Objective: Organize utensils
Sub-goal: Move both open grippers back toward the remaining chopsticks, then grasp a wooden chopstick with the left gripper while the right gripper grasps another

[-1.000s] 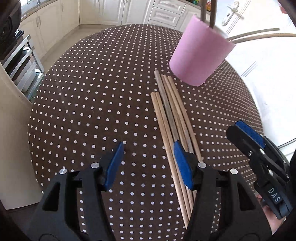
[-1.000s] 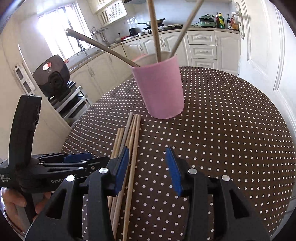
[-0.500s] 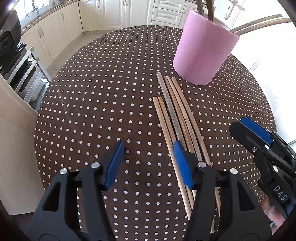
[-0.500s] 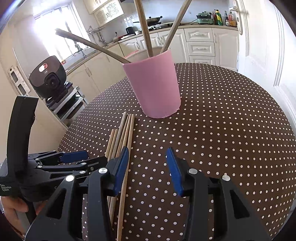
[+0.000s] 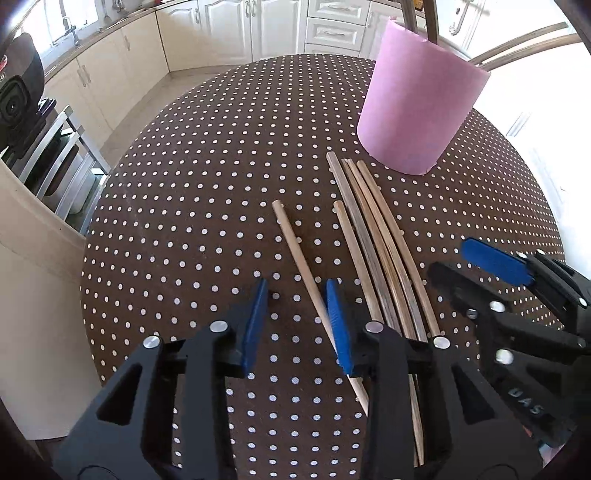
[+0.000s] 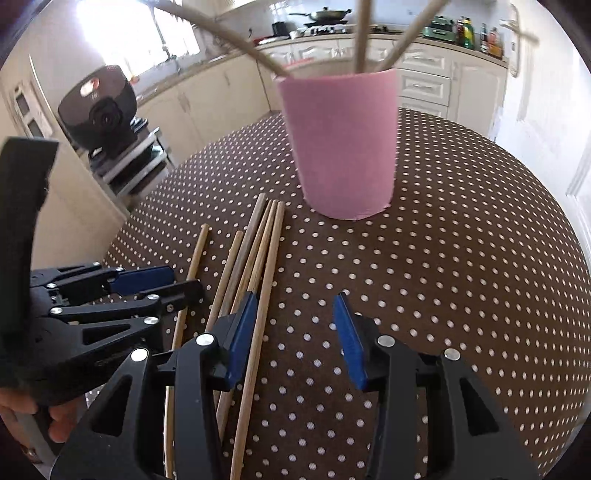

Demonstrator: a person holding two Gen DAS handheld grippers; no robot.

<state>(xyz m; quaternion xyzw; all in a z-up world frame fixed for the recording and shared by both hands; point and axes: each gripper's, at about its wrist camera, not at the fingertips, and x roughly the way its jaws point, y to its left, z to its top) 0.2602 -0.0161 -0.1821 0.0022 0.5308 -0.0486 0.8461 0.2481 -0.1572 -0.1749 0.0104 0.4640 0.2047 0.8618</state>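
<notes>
— Six chopsticks lie on the dotted table (image 5: 184,206), and one chopstick (image 5: 295,254) sits apart from the bundle (image 5: 373,236). Why would that be?

— Likely so it can be picked alone. The left gripper (image 5: 295,317) has it between its blue pads, and its jaws have just been closing. The stick touches the right-hand pad only; a gap shows on the other side, so nothing is clamped yet.

— And the right gripper (image 6: 295,332)?

— It hangs released, jaws apart, over bare cloth. One stick of the bundle runs just beside its left pad, seemingly inside it, but the jaws are not pressing on it. It probably waits its turn.

— Where do the sticks go?

— Into the pink cup (image 5: 417,110), one would judge. It stands upright just past the far ends of the bundle and already holds several sticks, which lean outward over its rim.

— Is there room to work?

— Plenty on the left of the lone stick, where the cloth is bare out to the table's round edge. On the right it is tighter: the two grippers sit near each other with the bundle between them. Beyond the table stand a metal rack (image 5: 55,155) and white cabinets (image 5: 229,26).
</notes>
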